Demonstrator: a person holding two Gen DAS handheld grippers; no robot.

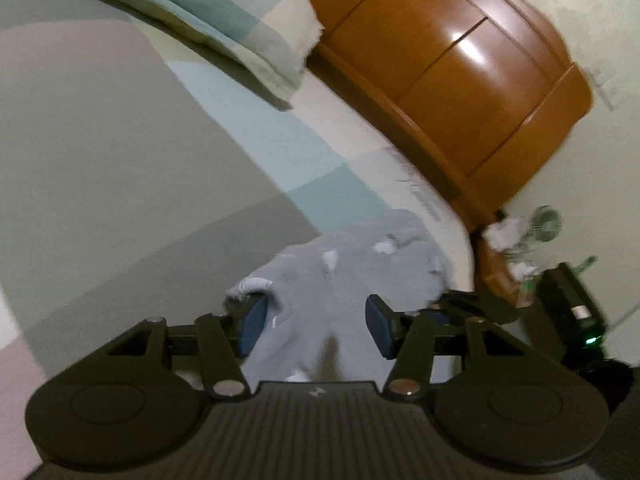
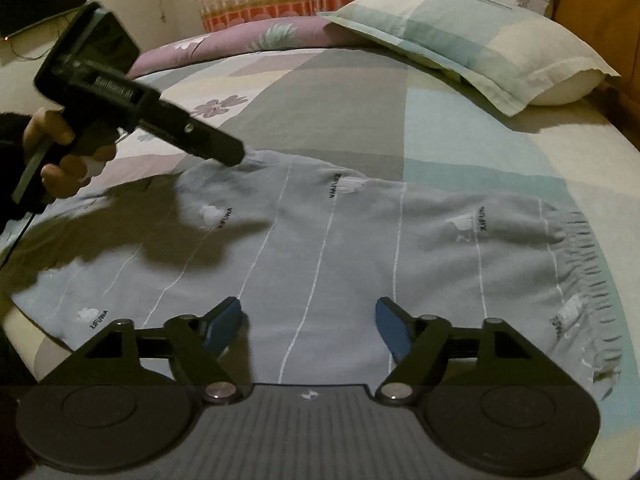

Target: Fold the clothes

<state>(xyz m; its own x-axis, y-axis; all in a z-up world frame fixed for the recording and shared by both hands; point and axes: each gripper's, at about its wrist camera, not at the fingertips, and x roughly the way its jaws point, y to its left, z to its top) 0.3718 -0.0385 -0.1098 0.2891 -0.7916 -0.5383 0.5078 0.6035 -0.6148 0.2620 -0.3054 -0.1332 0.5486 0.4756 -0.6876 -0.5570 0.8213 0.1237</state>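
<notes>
A grey garment [image 2: 340, 248] with thin white stripes, small white prints and a gathered elastic band [image 2: 576, 256] at its right end lies spread flat on the bed. My right gripper [image 2: 308, 326] hovers over its near edge, blue pads wide apart and nothing between them. A hand holds my left gripper [image 2: 232, 154] at the garment's far edge, tips down on the cloth. In the left wrist view, the left gripper [image 1: 316, 328] stands open just above the grey garment [image 1: 352, 264], pads clear of the fabric.
The bed has a patchwork sheet [image 2: 340, 92] in grey, blue and cream. A matching pillow [image 2: 480, 40] lies at the far right, a purple floral quilt [image 2: 240, 44] behind. A wooden headboard [image 1: 460, 80] and a small green fan [image 1: 546, 220] stand past the bed's edge.
</notes>
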